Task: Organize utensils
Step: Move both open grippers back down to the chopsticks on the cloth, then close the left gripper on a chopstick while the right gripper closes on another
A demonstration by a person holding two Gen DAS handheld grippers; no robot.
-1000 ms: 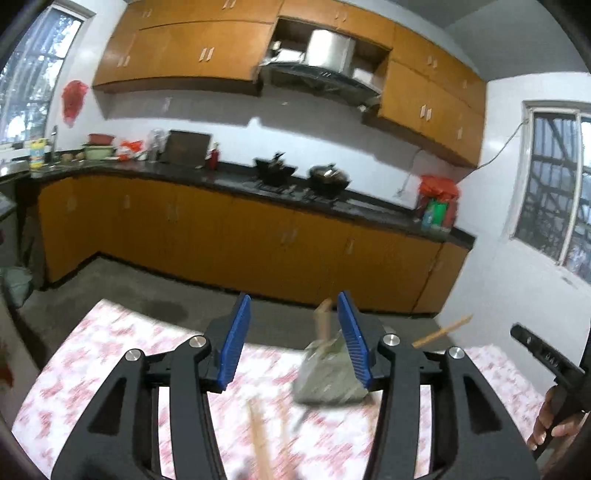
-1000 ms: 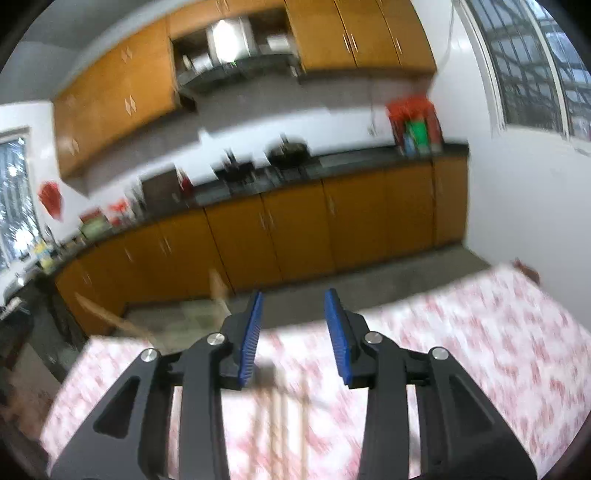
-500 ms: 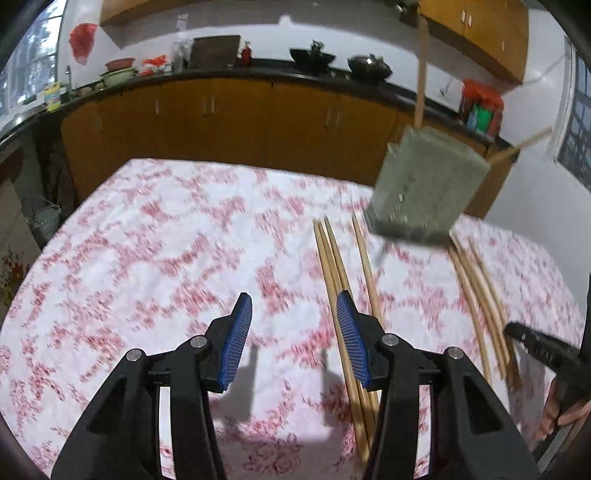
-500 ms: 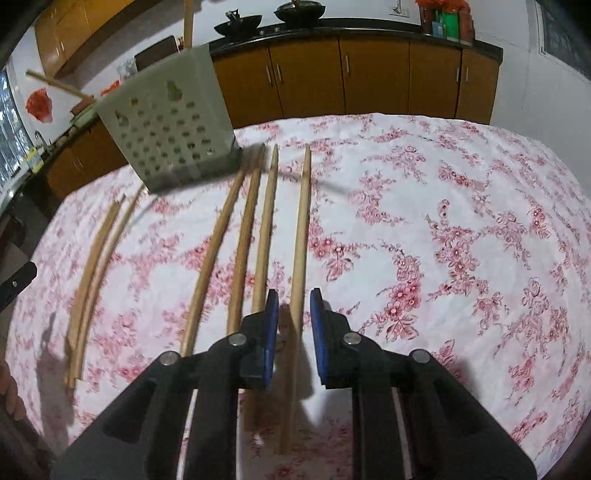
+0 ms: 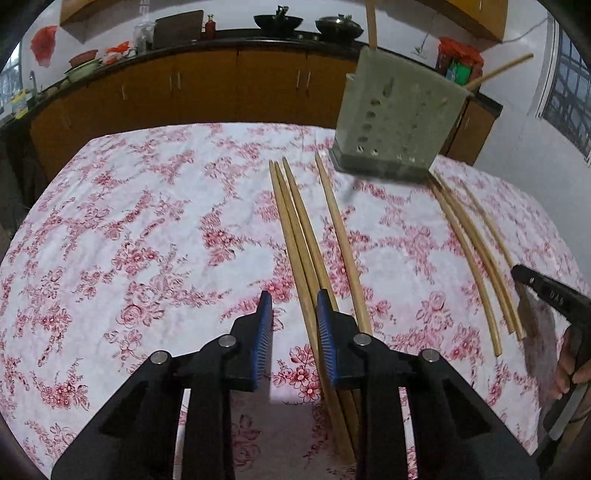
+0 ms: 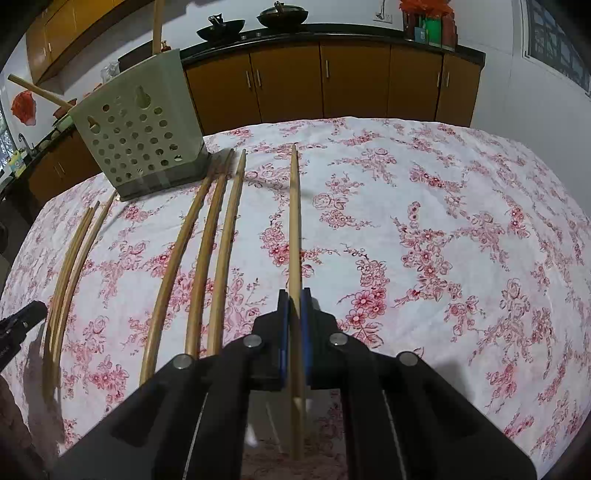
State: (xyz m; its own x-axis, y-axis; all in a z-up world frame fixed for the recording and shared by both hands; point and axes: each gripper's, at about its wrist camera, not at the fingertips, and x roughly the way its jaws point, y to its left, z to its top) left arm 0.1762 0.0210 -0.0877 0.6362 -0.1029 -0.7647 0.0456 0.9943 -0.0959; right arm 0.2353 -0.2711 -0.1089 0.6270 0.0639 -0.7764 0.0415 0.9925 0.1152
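Observation:
Several wooden chopsticks lie on a floral tablecloth (image 5: 110, 240). A grey perforated utensil holder (image 6: 138, 125) stands at the far side with two chopsticks in it; it also shows in the left wrist view (image 5: 397, 110). My right gripper (image 6: 294, 295) is shut on one chopstick (image 6: 294, 206) near its near end. My left gripper (image 5: 294, 299) is open, its jaws around the leftmost chopstick of a group (image 5: 291, 221). Three chopsticks (image 6: 207, 236) lie left of the held one. More chopsticks (image 5: 469, 236) lie to the right in the left wrist view.
Kitchen counter with orange cabinets (image 6: 325, 81) runs behind the table, with woks on the stove (image 5: 277, 20). The other gripper's handle and a hand (image 5: 561, 332) show at the right edge of the left wrist view. The table edge is near the cabinets.
Both grippers have come down from facing the kitchen to the table. The right gripper has closed on a chopstick. The left gripper has moved forward over the chopstick group.

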